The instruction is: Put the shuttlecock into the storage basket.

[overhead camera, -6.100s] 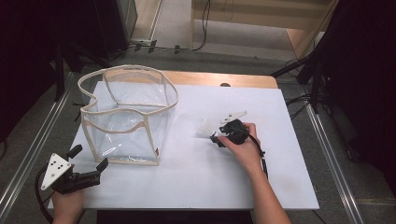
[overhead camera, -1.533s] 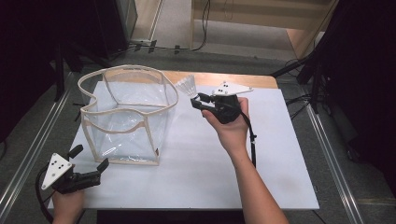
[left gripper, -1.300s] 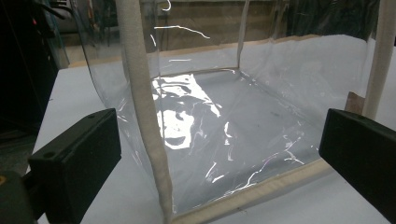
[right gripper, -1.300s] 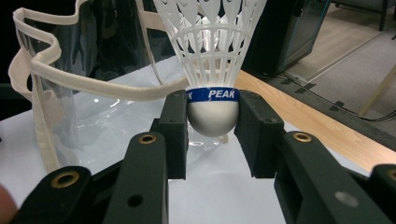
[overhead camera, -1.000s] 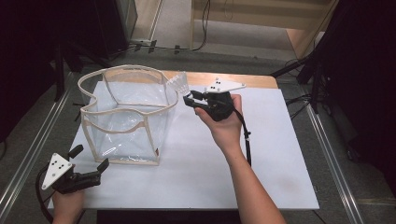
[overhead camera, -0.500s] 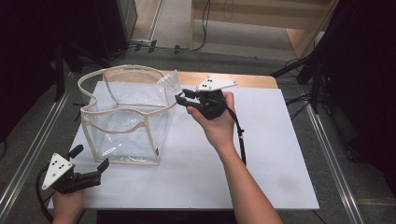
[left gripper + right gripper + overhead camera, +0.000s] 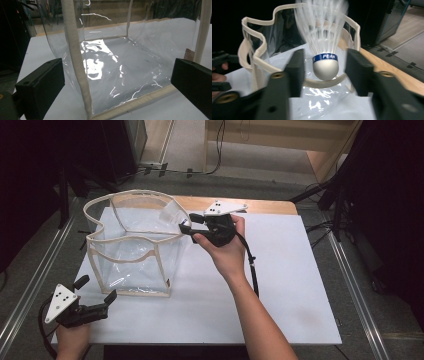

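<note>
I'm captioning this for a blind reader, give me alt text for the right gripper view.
A white feathered shuttlecock with a blue "PEAK" band hangs between the right gripper's open black jaws, touching neither, above the cream-trimmed rim of a clear plastic bag on a white table.

High view overhead facing forward-down, both gripper views close, all sharing the clear bag (image 7: 132, 247) (image 7: 120, 62) (image 7: 262, 57)

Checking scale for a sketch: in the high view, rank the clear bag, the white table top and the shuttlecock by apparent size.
1. White table top
2. Clear bag
3. Shuttlecock, blurred, smallest by far
</note>
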